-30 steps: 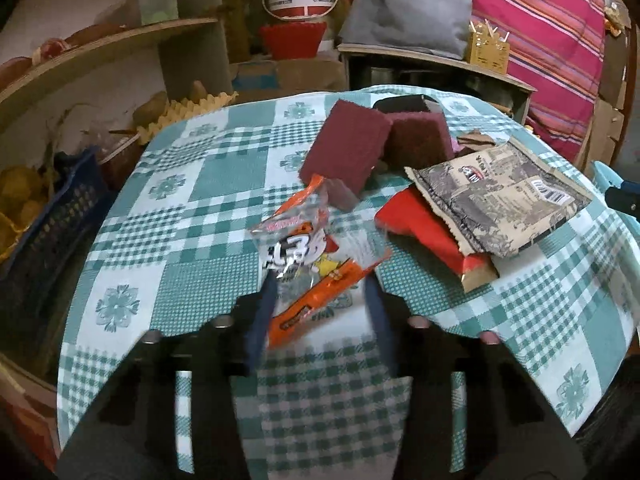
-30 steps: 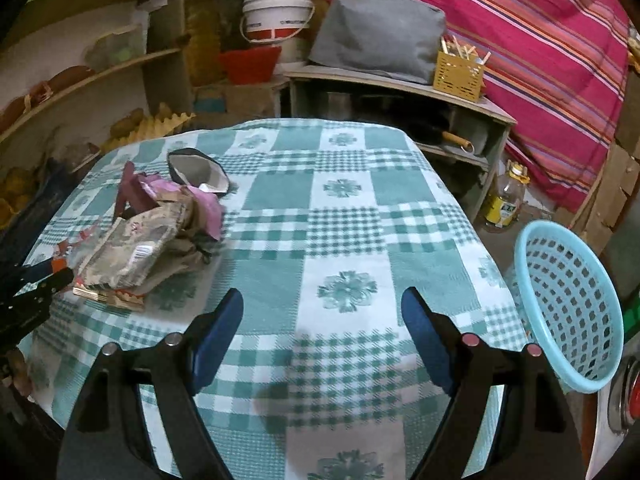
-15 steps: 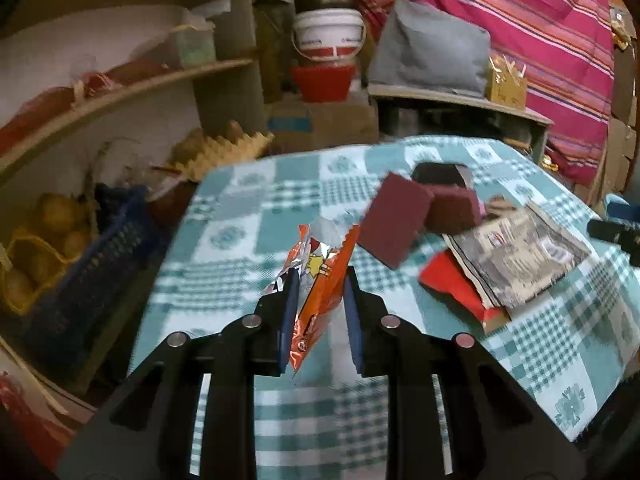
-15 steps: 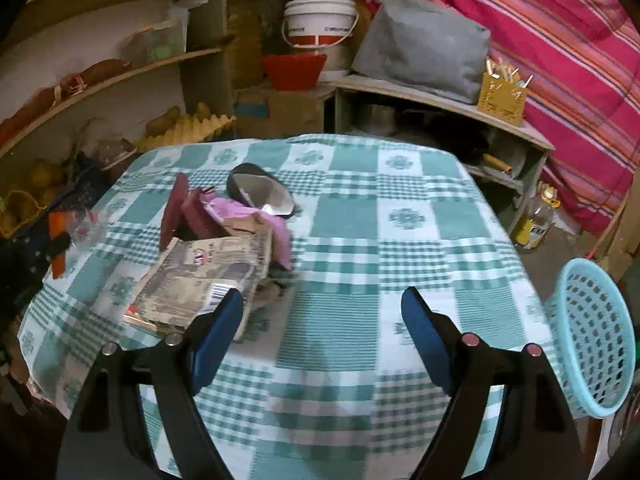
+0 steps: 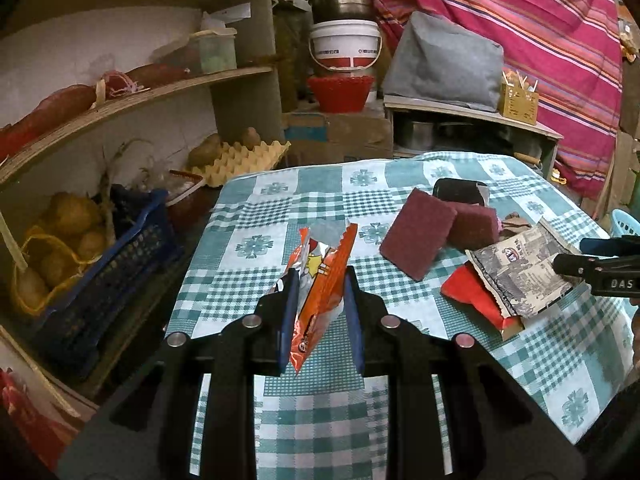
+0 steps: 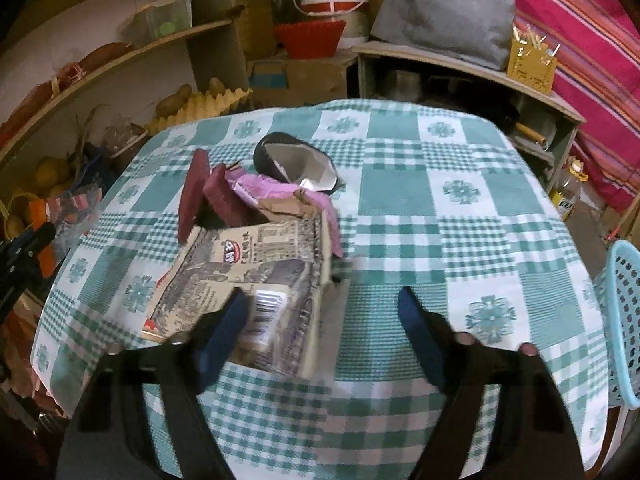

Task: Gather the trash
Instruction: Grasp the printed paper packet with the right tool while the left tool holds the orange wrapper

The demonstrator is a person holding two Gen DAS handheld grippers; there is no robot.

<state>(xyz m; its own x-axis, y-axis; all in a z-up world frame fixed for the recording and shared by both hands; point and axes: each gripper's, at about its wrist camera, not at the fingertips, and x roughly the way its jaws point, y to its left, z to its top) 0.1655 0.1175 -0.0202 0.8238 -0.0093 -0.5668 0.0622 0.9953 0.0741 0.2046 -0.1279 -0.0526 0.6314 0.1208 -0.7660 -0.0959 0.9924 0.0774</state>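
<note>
My left gripper (image 5: 320, 280) is shut on an orange snack wrapper (image 5: 322, 276) and holds it above the checked tablecloth (image 5: 320, 412). A pile of trash lies on the table: a grey printed packet (image 6: 256, 272) (image 5: 524, 276) over a red wrapper (image 5: 468, 292), maroon scouring pads (image 5: 418, 238), pink wrappers (image 6: 276, 192) and a dark foil-lined pouch (image 6: 296, 162). My right gripper (image 6: 324, 304) is open, low over the near end of the grey packet. It also shows at the right edge of the left wrist view (image 5: 600, 268).
A light blue basket (image 6: 620, 320) stands off the table's right edge. Shelves with potatoes, an egg tray (image 5: 240, 158) and a blue crate (image 5: 108, 264) stand to the left. A low shelf with a grey cushion (image 5: 444, 64) and bucket stands behind.
My left gripper closed on the orange wrapper and lifted it off the table. My right gripper moved left toward the trash pile, over the grey packet.
</note>
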